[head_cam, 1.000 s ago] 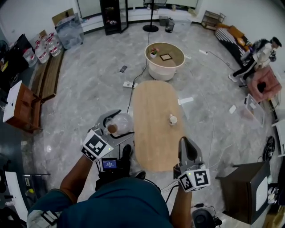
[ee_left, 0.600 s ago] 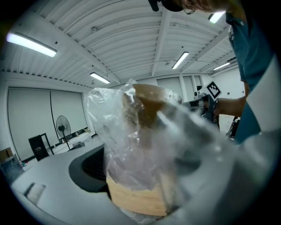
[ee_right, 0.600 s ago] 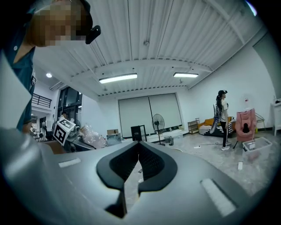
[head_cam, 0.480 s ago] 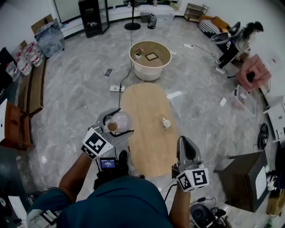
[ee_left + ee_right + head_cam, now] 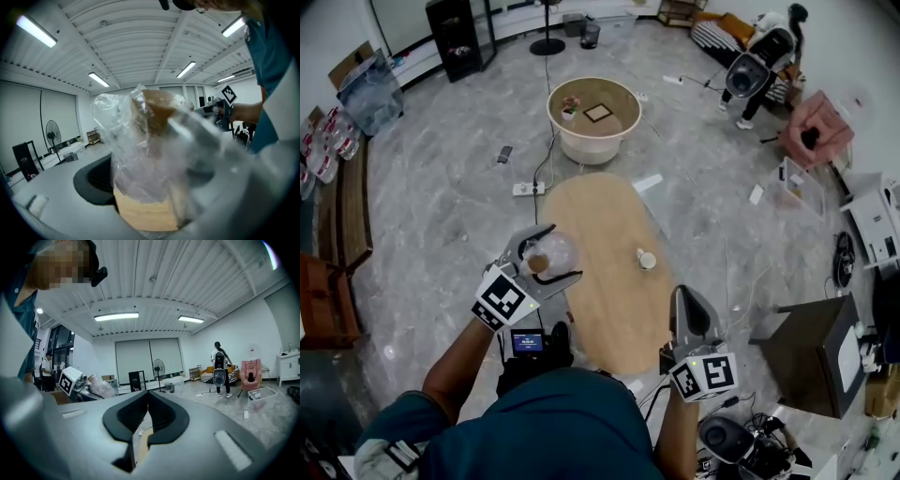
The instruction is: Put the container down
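My left gripper (image 5: 542, 261) is shut on the container (image 5: 547, 253), a clear rounded jar with a brown top, wrapped in crinkled plastic. It hangs above the left edge of the oval wooden table (image 5: 614, 300). In the left gripper view the container (image 5: 150, 150) fills the space between both jaws, with the wooden tabletop (image 5: 145, 215) just below it. My right gripper (image 5: 687, 311) hovers over the table's near right edge. Its jaws are shut with nothing in them (image 5: 147, 408). The right gripper view also shows the held container (image 5: 101, 386) off to the left.
A small white cup (image 5: 647, 259) stands near the table's right side. A round white table (image 5: 596, 117) stands farther back, with a power strip (image 5: 528, 188) and cables on the floor between. A dark cabinet (image 5: 811, 352) is at the right. A person (image 5: 748, 70) stands far back.
The left gripper and container have moved from beside the table, above the floor, to over its left edge. The right gripper keeps its place. The person at the back has walked left.
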`<state>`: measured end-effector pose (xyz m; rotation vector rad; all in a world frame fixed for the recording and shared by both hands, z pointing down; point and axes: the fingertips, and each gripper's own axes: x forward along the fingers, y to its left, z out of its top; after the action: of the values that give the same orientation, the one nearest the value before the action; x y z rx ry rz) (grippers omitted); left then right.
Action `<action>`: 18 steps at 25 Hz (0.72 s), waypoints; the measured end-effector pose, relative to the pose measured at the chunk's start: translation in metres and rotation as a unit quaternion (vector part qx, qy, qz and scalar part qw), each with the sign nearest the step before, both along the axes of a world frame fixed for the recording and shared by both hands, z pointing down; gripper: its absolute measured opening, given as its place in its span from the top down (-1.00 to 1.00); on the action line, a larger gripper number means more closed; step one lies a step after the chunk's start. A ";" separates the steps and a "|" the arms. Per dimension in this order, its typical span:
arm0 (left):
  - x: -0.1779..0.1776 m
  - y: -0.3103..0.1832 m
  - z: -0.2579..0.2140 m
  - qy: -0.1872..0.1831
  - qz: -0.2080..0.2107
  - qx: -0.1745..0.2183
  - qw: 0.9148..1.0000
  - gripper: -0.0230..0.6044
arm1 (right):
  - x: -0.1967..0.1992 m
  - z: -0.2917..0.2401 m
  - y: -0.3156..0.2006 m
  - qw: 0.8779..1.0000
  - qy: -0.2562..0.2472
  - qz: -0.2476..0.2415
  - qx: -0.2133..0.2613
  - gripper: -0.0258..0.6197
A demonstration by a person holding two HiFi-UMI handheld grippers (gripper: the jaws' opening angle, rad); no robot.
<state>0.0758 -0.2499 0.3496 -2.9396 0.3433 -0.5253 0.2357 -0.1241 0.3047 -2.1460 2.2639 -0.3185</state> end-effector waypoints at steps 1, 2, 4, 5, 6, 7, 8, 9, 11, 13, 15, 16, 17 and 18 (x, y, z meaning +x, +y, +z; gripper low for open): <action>0.000 -0.004 0.003 0.001 0.006 -0.003 1.000 -0.33 | -0.002 0.001 -0.004 1.000 0.002 0.004 -0.003 0.89; -0.001 -0.008 0.006 0.002 0.012 -0.006 1.000 -0.33 | -0.005 0.003 -0.008 1.000 0.003 0.008 -0.006 0.89; -0.002 -0.017 0.013 0.004 0.022 -0.011 1.000 -0.33 | -0.010 0.007 -0.016 1.000 0.006 0.014 -0.013 0.89; -0.002 -0.021 0.015 0.004 0.026 -0.013 1.000 -0.33 | -0.012 0.010 -0.021 1.000 0.006 0.015 -0.017 0.89; -0.001 -0.024 0.017 0.005 0.030 -0.015 0.999 -0.33 | -0.014 0.012 -0.024 1.000 0.007 0.016 -0.021 0.89; 0.000 -0.026 0.019 0.005 0.034 -0.017 0.999 -0.33 | -0.015 0.014 -0.027 1.000 0.007 0.015 -0.024 0.89; 0.001 -0.027 0.021 0.005 0.036 -0.018 0.999 -0.33 | -0.016 0.015 -0.029 1.000 0.006 0.014 -0.027 0.89; 0.001 -0.026 0.024 0.004 0.037 -0.020 0.999 -0.33 | -0.018 0.017 -0.030 0.999 0.006 0.012 -0.030 0.89; 0.001 -0.026 0.029 0.002 0.035 -0.022 0.999 -0.33 | -0.019 0.021 -0.031 0.999 0.006 0.009 -0.032 0.89; 0.000 -0.028 0.031 0.001 0.030 -0.026 0.999 -0.33 | -0.018 0.023 -0.036 0.999 0.004 0.005 -0.035 0.89; 0.000 -0.033 0.031 -0.002 0.025 -0.028 0.999 -0.33 | -0.017 0.023 -0.042 0.999 0.001 -0.003 -0.037 0.89; 0.000 -0.035 0.030 -0.004 0.022 -0.028 0.999 -0.33 | -0.017 0.024 -0.046 0.999 0.000 -0.007 -0.038 0.89; 0.000 -0.037 0.030 -0.006 0.018 -0.028 0.999 -0.33 | -0.016 0.024 -0.050 0.999 -0.001 -0.013 -0.040 0.89; 0.000 -0.040 0.030 -0.007 0.013 -0.027 1.000 -0.33 | -0.017 0.024 -0.055 0.999 -0.002 -0.020 -0.041 0.89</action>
<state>0.0760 -0.2895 0.3792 -2.9870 0.2929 -0.5598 0.2191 -0.1788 0.3289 -2.1362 2.3346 -0.4237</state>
